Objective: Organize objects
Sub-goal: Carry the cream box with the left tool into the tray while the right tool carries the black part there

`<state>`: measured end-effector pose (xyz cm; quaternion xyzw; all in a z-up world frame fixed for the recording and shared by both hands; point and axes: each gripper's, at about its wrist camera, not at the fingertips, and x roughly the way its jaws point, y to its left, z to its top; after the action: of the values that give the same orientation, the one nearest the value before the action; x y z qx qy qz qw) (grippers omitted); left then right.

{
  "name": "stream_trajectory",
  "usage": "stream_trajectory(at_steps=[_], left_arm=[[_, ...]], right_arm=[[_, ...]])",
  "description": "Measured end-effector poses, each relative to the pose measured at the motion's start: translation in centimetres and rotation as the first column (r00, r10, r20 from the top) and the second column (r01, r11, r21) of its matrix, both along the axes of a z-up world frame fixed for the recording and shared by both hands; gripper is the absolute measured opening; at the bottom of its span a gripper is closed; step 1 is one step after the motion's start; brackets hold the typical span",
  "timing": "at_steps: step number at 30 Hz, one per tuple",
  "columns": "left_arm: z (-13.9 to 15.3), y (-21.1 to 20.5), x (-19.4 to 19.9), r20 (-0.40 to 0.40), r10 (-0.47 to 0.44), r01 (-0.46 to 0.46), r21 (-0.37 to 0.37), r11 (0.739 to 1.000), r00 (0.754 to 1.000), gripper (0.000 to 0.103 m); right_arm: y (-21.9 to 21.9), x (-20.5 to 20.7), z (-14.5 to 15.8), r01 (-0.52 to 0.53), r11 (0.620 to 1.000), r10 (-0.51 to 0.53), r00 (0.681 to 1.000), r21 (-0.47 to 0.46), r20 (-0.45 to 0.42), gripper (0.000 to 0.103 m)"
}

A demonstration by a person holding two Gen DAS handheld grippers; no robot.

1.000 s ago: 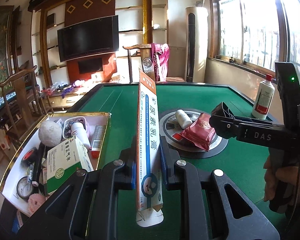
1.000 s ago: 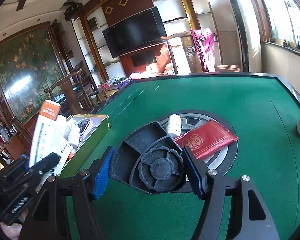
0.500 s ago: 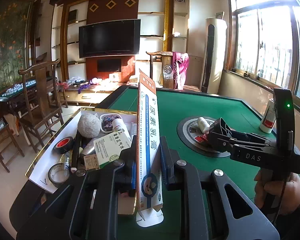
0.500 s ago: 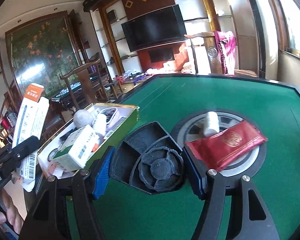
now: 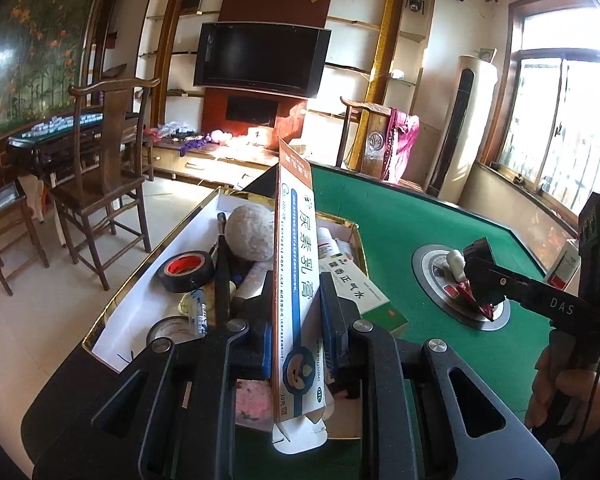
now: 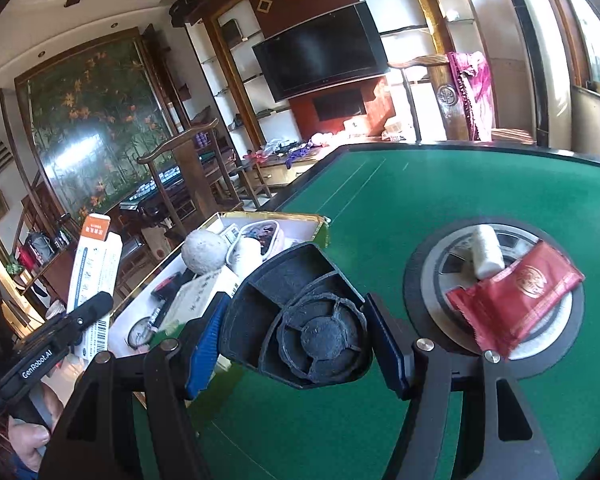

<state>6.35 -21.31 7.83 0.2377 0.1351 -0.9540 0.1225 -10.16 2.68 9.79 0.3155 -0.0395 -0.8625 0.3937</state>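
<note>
My left gripper (image 5: 296, 320) is shut on a tall white, blue and orange ointment box (image 5: 294, 264), held upright above the gold-rimmed box (image 5: 140, 280) of odds and ends. The ointment box also shows in the right wrist view (image 6: 92, 276). My right gripper (image 6: 296, 340) is shut on a black plastic fan-shaped part (image 6: 304, 320), above the green table beside the gold-rimmed box (image 6: 320, 228). The black part also shows in the left wrist view (image 5: 480, 276).
The gold-rimmed box holds a grey ball (image 5: 250, 234), black tape roll (image 5: 186, 272) and a green-white carton (image 5: 356, 292). On the table's round centre plate (image 6: 432, 276) lie a red packet (image 6: 516, 296) and a white bottle (image 6: 486, 252). A wooden chair (image 5: 104, 168) stands left.
My left gripper has carried the ointment box leftward to over the gold-rimmed box. My right gripper has moved with the black part toward that box.
</note>
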Motion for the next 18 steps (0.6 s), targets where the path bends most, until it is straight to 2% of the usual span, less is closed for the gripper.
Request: stream_trajectory(at_steps=[11, 15, 18], left_arm=[[-1.1, -4.0, -1.1, 0.050, 0.022, -0.025, 0.069, 0.997, 0.999, 0.018], [-1.7, -4.4, -2.3, 0.086, -0.003, -0.007, 0.110, 0.994, 0.996, 0.018], [-1.7, -4.2, -3.1, 0.109, -0.005, -0.004, 0.088, 0.996, 0.994, 0.018]], right_arm=[[-7.7, -2.2, 0.9, -0.086, 0.993, 0.086, 0.996, 0.077, 0.014, 0.067], [-9.5, -4.4, 1.4, -0.092, 0.992, 0.089, 0.995, 0.085, 0.032, 0.067], [-11.4, -6.0, 1.3, -0.088, 0.989, 0.085, 0.996, 0.119, 0.033, 0.067]])
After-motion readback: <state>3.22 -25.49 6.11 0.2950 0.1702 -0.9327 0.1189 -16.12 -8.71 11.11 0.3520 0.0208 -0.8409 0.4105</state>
